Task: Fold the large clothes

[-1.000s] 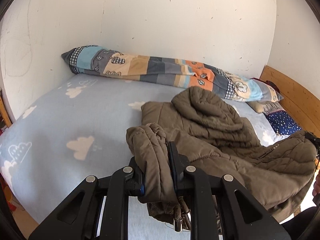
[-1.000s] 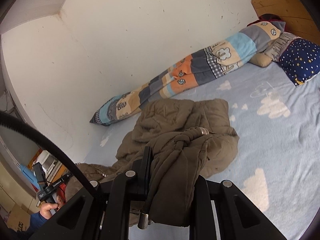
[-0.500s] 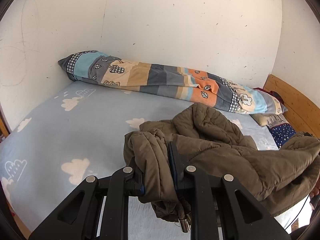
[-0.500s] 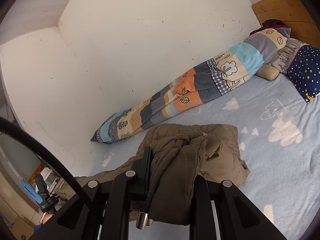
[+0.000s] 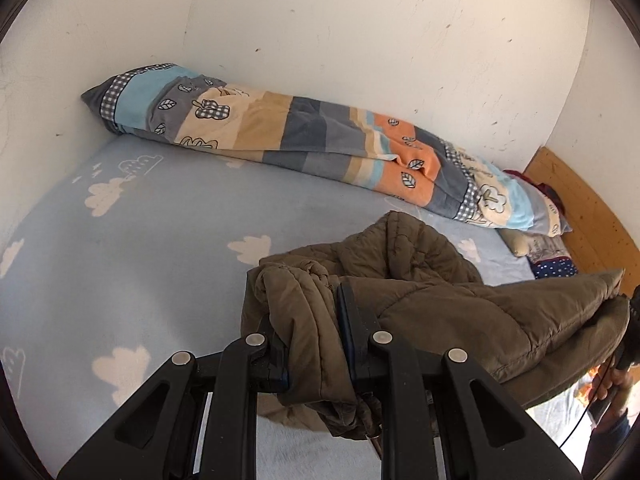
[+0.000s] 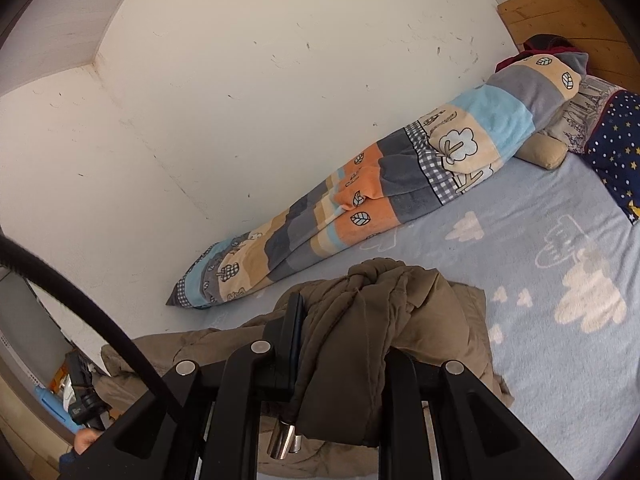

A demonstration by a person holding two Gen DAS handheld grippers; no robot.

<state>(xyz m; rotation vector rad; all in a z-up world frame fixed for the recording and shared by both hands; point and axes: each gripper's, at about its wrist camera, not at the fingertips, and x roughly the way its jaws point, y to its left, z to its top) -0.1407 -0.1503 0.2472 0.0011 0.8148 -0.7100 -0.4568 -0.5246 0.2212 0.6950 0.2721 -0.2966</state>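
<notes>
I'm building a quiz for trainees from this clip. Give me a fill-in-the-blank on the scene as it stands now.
1. Both grippers, left gripper and right gripper, are shut on the olive ____.
2. The bedsheet is light blue with white ____.
3. The rolled patchwork blanket lies along the ____.
4. The navy pillow is printed with ____.

Missing words: jacket; clouds; wall; stars

Left tongs [image 5: 312, 320] clamp the brown jacket [image 5: 440, 300] above the bed [image 5: 140, 248].

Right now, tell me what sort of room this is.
Most likely a bedroom. A bed with a pale blue cloud-print sheet fills the view, a rolled patchwork fleece blanket lies along the white wall, and a navy star-print pillow sits by the wooden headboard.
</notes>
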